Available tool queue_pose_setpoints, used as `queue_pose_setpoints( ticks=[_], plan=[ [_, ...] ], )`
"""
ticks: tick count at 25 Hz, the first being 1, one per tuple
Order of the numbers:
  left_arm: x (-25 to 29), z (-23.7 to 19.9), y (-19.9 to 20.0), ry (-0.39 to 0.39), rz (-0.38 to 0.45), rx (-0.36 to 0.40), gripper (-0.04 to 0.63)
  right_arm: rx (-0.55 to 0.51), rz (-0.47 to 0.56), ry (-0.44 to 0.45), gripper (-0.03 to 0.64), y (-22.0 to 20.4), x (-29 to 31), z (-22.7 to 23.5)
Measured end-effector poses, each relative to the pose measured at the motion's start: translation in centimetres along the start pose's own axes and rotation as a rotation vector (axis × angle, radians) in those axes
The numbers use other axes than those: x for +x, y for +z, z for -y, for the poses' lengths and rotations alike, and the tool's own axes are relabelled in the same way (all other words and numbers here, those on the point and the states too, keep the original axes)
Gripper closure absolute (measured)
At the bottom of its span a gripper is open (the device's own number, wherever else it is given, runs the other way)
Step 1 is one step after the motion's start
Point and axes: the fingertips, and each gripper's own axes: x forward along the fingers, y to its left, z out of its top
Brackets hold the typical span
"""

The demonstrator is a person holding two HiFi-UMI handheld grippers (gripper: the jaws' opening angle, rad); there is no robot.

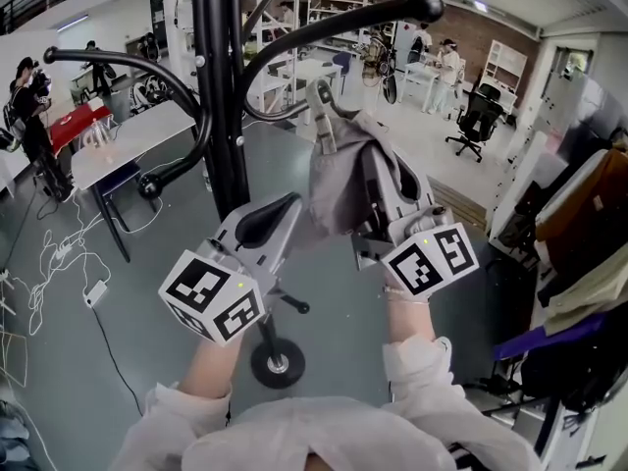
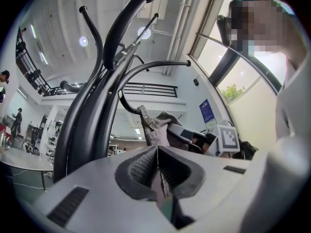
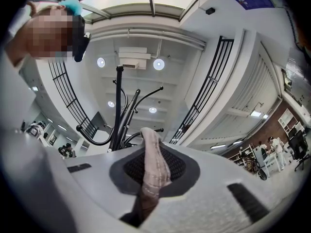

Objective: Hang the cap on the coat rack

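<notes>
the pads [image 3: 177, 165] of the right gripper [image 3: 154, 176] are pinched tight on a fold of the grey cap [image 1: 343, 180]. held that way, it dangles in the air beside the coat rack [image 1: 218, 96], near a knobbed hook [image 1: 339, 23], ready to go over it, i'd say. the left gripper [image 2: 158, 168] is closed on nothing, low by the pole, out of the way.

The cap [image 1: 343, 180], in the right gripper [image 1: 339, 150], is hanging right of the coat rack [image 1: 218, 96], the left gripper [image 1: 267, 219] sitting before its pole.
</notes>
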Motion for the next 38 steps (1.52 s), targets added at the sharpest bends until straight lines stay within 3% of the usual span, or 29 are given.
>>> queue_pose_setpoints(
  ticks=[26, 33, 38],
  plan=[
    [-2.0, -1.4, -1.6, -0.013, -0.031, -0.022, 0.578, -0.004, -0.072, 0.076, 0.603, -3.2, 1.5, -4.0],
    [-2.7, -1.7, -1.2, 0.019, -0.05, -0.031, 0.578, 0.01, -0.079, 0.09, 0.603, -3.7, 1.7, -4.6],
    [-3.2, -1.7, -2.0, 0.015, -0.029, -0.041, 0.578, 0.01, -0.081, 0.094, 0.603, -3.9, 1.4, -4.9]
  ],
)
